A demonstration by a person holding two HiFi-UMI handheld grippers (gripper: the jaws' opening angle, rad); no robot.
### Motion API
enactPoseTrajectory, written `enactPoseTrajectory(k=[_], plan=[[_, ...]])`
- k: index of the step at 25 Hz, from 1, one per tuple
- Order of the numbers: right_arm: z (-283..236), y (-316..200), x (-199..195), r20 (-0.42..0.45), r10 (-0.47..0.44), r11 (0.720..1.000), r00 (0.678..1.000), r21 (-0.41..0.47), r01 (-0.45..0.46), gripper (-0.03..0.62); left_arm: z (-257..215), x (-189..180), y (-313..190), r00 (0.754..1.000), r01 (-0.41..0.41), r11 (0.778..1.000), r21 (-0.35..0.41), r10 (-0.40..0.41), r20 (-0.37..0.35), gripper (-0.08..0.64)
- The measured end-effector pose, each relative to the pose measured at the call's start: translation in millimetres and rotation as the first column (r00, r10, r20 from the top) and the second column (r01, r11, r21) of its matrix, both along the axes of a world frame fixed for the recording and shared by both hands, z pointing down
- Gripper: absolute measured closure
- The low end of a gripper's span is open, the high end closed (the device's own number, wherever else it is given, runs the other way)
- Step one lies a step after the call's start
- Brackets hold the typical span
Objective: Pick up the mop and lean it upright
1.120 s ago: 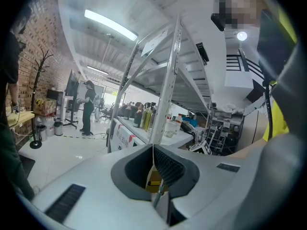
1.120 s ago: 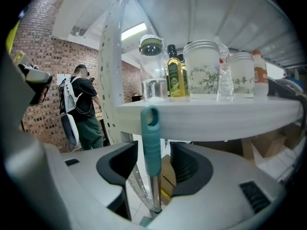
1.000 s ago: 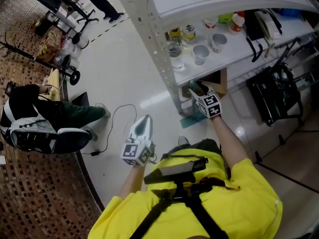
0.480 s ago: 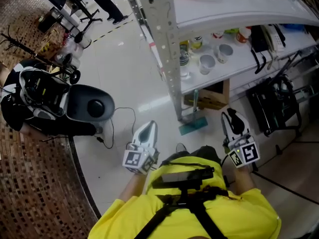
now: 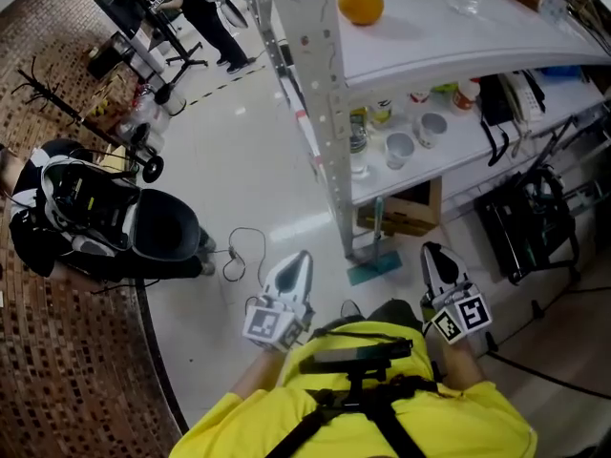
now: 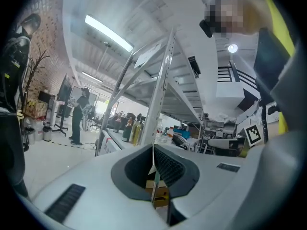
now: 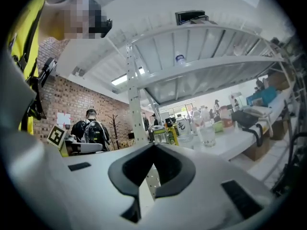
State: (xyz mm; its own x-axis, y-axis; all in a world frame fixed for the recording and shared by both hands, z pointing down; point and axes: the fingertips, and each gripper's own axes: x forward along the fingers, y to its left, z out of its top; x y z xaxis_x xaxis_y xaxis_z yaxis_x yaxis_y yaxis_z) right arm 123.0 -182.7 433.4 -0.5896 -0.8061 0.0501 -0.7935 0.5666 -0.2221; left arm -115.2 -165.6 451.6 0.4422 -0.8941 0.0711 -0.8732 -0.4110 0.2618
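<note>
The mop stands upright at the foot of the metal shelf post (image 5: 323, 132). Its teal head (image 5: 374, 267) rests on the floor and its thin handle (image 5: 377, 219) rises along the lower shelf. In the head view my left gripper (image 5: 298, 267) and my right gripper (image 5: 436, 260) are both drawn in near my body, short of the mop. Each one is shut, and neither holds anything. In the left gripper view (image 6: 153, 150) the mop handle (image 6: 156, 183) shows far off through the gap below the closed tips. The right gripper view (image 7: 153, 147) looks at the shelf post (image 7: 135, 119).
A cardboard box (image 5: 410, 208) sits under the lower shelf (image 5: 449, 151), which carries cups and bottles. An orange (image 5: 361, 2) lies on the upper shelf. A black rack (image 5: 530, 213) stands at the right. A person in a chair (image 5: 105, 222) and a floor cable (image 5: 243, 246) are at the left.
My right gripper has come back from the mop handle under the shelf toward my body, and its jaws have closed empty. The mop stays standing. The seated person has turned.
</note>
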Motion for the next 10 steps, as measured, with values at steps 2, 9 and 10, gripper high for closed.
enactPoseTrajectory(k=[2, 9, 10], plan=[[4, -4, -4, -0.004, -0.020, 1.000, 1.000, -0.010, 0.020, 0.586, -3, 0, -4, 1.000, 0.013, 1.000, 0.014, -0.013, -0.006, 0.546], [-2, -6, -15, -0.014, -0.037, 0.999, 0.999, 0.011, 0.037, 0.586, 1, -4, 5, 1.000, -0.001, 1.000, 0.002, 0.001, 0.002, 0.514], [-2, -5, -17, -0.009, -0.038, 0.999, 0.999, 0.009, 0.038, 0.586, 2, -4, 8, 1.000, -0.008, 1.000, -0.008, 0.008, 0.001, 0.514]])
